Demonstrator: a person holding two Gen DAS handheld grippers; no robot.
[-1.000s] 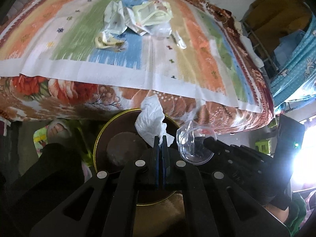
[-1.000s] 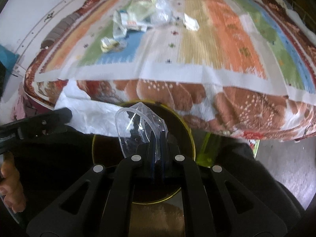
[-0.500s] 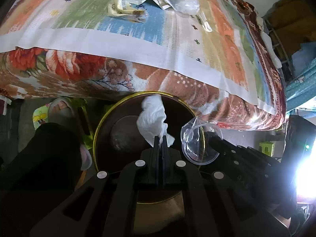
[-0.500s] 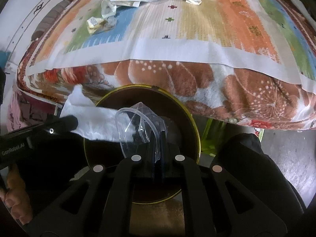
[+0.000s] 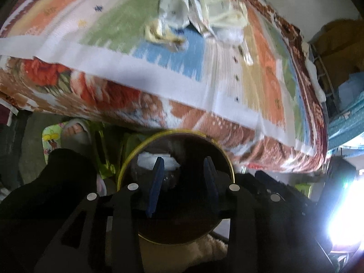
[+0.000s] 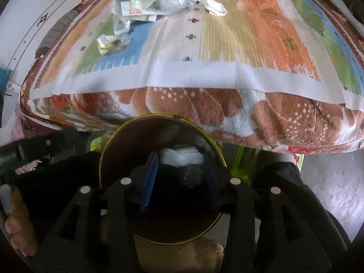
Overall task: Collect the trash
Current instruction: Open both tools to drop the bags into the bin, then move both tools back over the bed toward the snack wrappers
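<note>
We log the bed (image 6: pixel 227 77) first: it fills the far half of both views, under a striped cover in green, blue, orange and tan, with a flowered blanket hanging over its near edge. Just below that edge, near us, stands the round bin (image 5: pixel 224 152) with a yellow rim, dark inside, and both tools hang over its mouth.

What has changed: half a second ago each tool was clamped on a piece of trash above the bin, the left on a white tissue, the right on a clear plastic cup. Both pairs of jaws have just been opening. The left gripper (image 5: pixel 183 160) now has its blue fingers (image 5: pixel 157 177) partly apart with nothing between them; the right gripper (image 6: pixel 180 157) is likewise partly spread and empty. The tissue (image 6: pixel 180 155) lies inside the bin, a white patch toward its far wall, also seen in the left view (image 5: pixel 159 160). The cup we cannot pick out with certainty in the dark interior; we judge it has dropped in too.

Meaning for the task: two items delivered, work not finished. A pile of wrappers (image 6: pixel 141 6) and clear plastic remains on the far left of the cover, with one small white wrapper (image 6: pixel 215 6) lying just right of it. Both tools are free to fetch them.
</note>
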